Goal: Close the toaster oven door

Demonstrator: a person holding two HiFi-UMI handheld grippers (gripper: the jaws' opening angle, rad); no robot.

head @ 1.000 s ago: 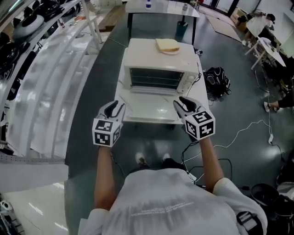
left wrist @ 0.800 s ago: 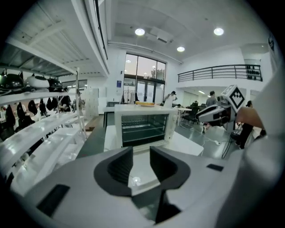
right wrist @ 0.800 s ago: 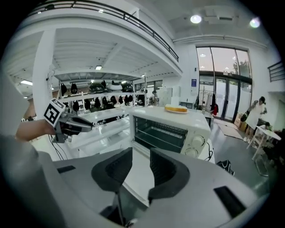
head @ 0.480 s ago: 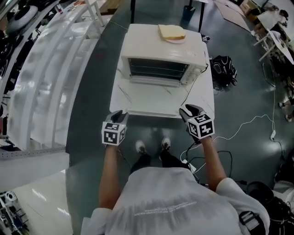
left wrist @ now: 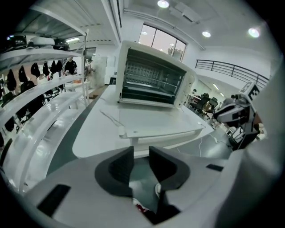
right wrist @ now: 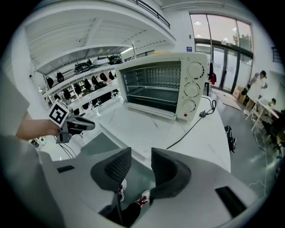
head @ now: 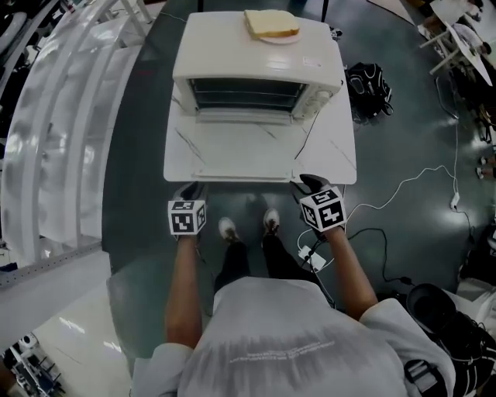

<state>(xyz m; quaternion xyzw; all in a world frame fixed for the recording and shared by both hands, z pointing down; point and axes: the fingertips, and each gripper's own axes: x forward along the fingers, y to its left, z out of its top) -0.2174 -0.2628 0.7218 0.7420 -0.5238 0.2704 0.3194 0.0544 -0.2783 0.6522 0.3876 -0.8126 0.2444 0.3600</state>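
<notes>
Your left gripper (head: pixel 188 194) and right gripper (head: pixel 304 184) sat at the near edge of the table (head: pixel 341 159), one off each front corner of the toaster oven door (head: pixel 244 151). The door lay dropped flat and open in front of the toaster oven (head: pixel 256 74). Both claws were released, with nothing between the pads, and the right one's jaws had just been opening. Neither tip seemed to touch the table, though the head view was too poor to be sure. A bread slice (head: pixel 271 23) lay on the oven's top.

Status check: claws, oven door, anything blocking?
Both empty: left claw open, right claw just opened, near front edge of table. Open toaster oven door lies flat, untouched. Nothing on it; cord lies right of it.
</notes>
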